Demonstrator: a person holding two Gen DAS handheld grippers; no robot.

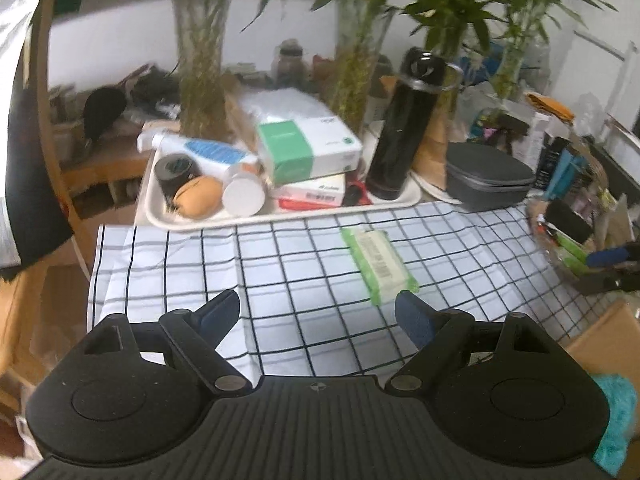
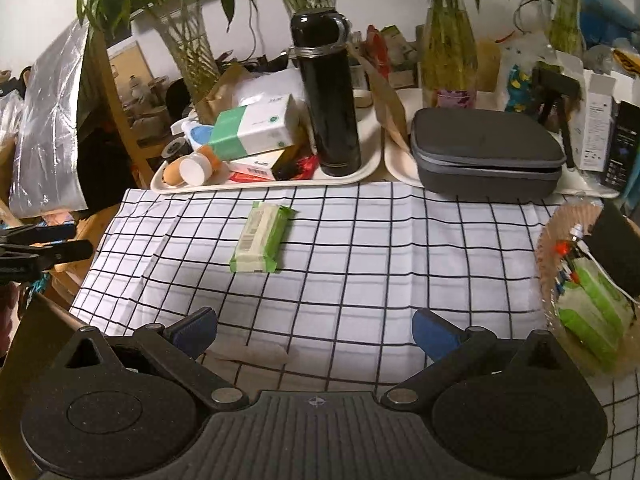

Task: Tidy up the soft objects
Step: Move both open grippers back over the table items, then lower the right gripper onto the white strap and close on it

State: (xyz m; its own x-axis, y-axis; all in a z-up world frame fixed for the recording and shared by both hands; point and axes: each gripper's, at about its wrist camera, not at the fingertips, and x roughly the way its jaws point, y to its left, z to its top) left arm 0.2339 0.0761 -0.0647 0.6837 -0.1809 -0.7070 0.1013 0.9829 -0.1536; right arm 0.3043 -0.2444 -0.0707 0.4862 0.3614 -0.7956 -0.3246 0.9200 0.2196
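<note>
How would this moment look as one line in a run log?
left gripper: open, empty | right gripper: open, empty | wipes pack: flat on checked cloth, untouched

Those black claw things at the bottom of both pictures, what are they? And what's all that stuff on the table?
They are two-finger grabbers that a person holds, one in each hand. A small camera on each looks forward along its fingers, so one picture comes from the left gripper and one from the right gripper. Both are open and hold nothing. On the white cloth with black grid lines lies a soft green and white wipes pack. Behind it, a cream tray holds a tall black flask and boxes.
</note>
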